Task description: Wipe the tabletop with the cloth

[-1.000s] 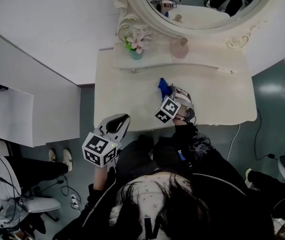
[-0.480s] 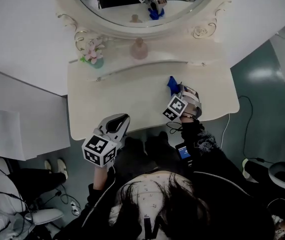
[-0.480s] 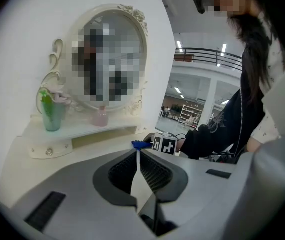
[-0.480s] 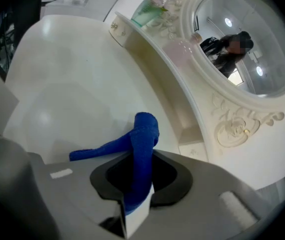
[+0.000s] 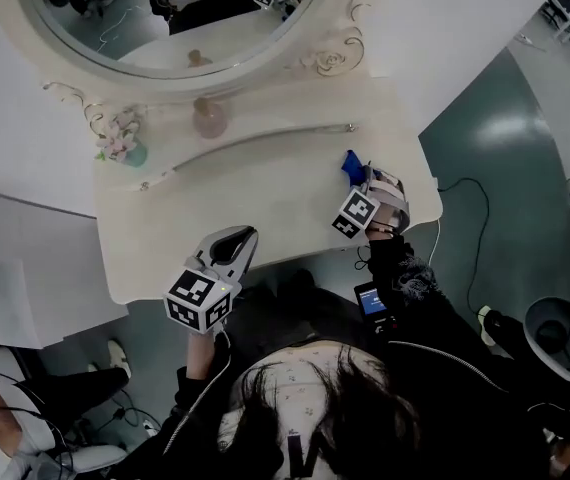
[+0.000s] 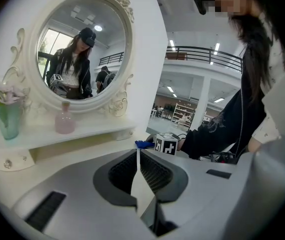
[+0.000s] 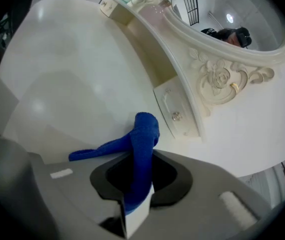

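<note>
As the right gripper (image 5: 362, 180) pinched the cloth (image 5: 350, 164) near the mirror (image 5: 165, 13), pressing it flat seemed wise; the left gripper (image 5: 229, 252) was closed, empty.

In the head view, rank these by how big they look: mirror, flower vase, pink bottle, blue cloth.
1. mirror, by far the largest
2. flower vase and pink bottle: too alike to rank
3. blue cloth, only partly visible
</note>
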